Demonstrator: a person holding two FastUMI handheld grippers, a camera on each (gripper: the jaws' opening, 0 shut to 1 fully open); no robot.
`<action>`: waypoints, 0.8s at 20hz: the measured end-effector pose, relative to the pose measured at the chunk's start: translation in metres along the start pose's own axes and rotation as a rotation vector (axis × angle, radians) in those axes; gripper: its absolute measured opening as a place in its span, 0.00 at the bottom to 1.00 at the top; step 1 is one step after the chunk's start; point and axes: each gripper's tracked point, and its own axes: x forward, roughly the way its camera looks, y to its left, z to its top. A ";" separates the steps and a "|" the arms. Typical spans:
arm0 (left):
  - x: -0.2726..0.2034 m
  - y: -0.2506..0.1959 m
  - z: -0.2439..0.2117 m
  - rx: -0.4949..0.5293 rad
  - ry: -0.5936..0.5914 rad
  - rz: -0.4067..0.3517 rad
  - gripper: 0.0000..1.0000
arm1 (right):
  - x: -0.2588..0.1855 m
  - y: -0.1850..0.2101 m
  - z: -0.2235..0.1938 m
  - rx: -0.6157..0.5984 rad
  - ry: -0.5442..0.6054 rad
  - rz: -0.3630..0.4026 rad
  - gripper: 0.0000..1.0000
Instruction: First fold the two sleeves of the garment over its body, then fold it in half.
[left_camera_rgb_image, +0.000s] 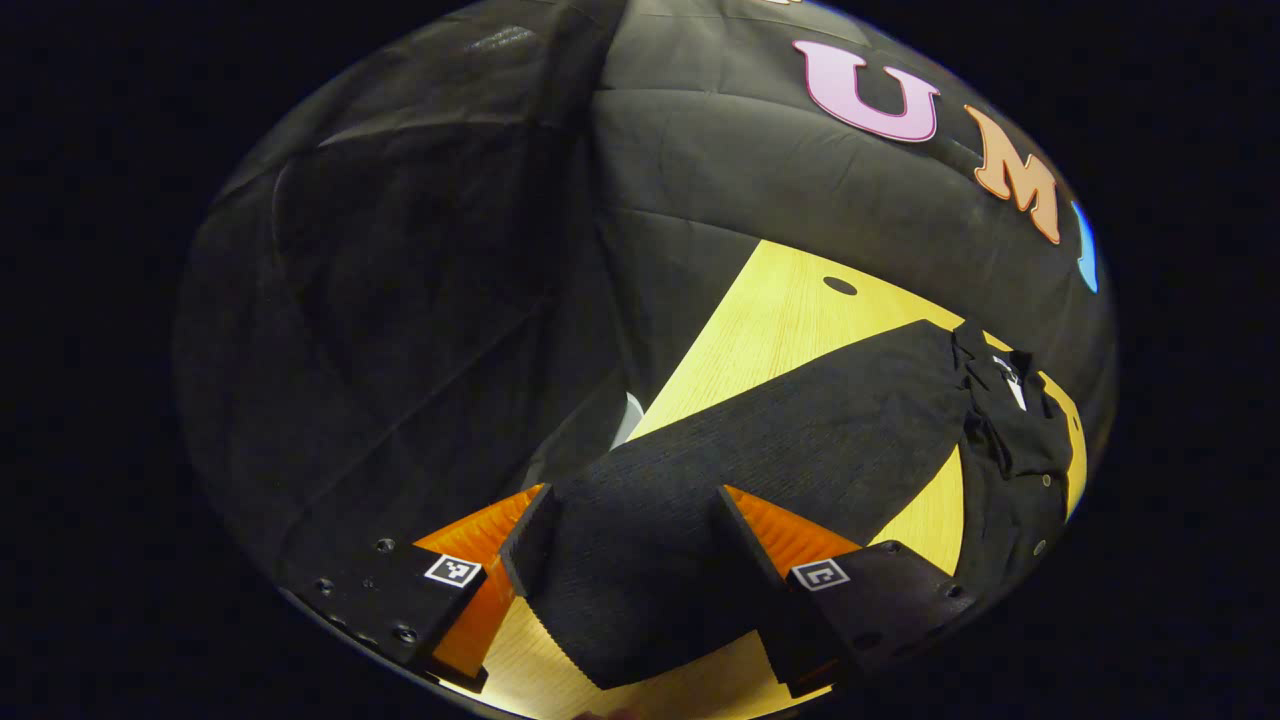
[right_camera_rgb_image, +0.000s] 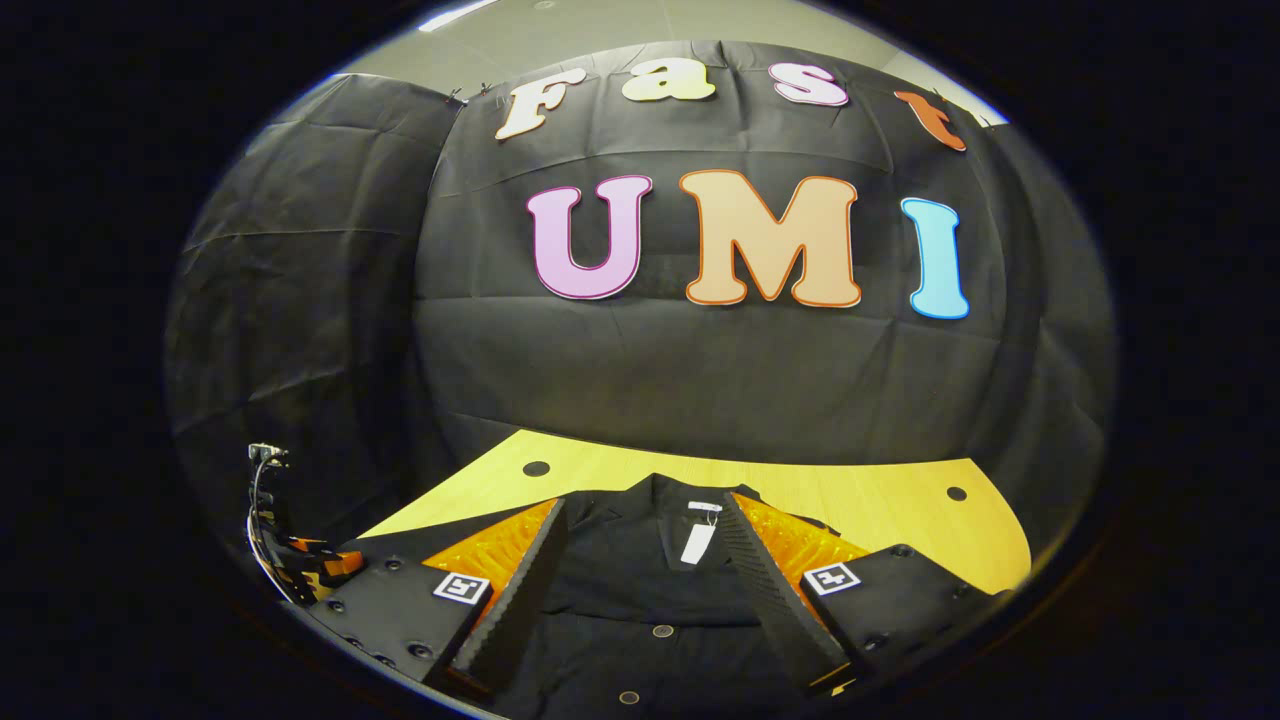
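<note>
One black garment (right_camera_rgb_image: 640, 590) lies flat on the wooden table (right_camera_rgb_image: 870, 500), collar toward the booth wall. One sleeve (left_camera_rgb_image: 800, 420) runs out across the table between the left tool (left_camera_rgb_image: 630, 540), fingers apart. Right tool (right_camera_rgb_image: 645, 560) spread open above the collar. Two holes (right_camera_rgb_image: 536, 468) near the table's far edge; bare wood beyond.
</note>
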 end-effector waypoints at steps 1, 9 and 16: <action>0.001 0.002 -0.001 0.000 0.002 0.004 0.97 | 0.000 0.000 -0.002 -0.001 0.000 0.002 0.93; 0.000 0.007 -0.001 0.081 0.005 0.082 0.00 | -0.012 -0.013 -0.004 -0.040 0.009 -0.006 0.97; -0.041 -0.059 0.057 0.006 -0.107 -0.135 0.00 | -0.024 -0.032 0.003 -0.045 -0.022 -0.009 0.94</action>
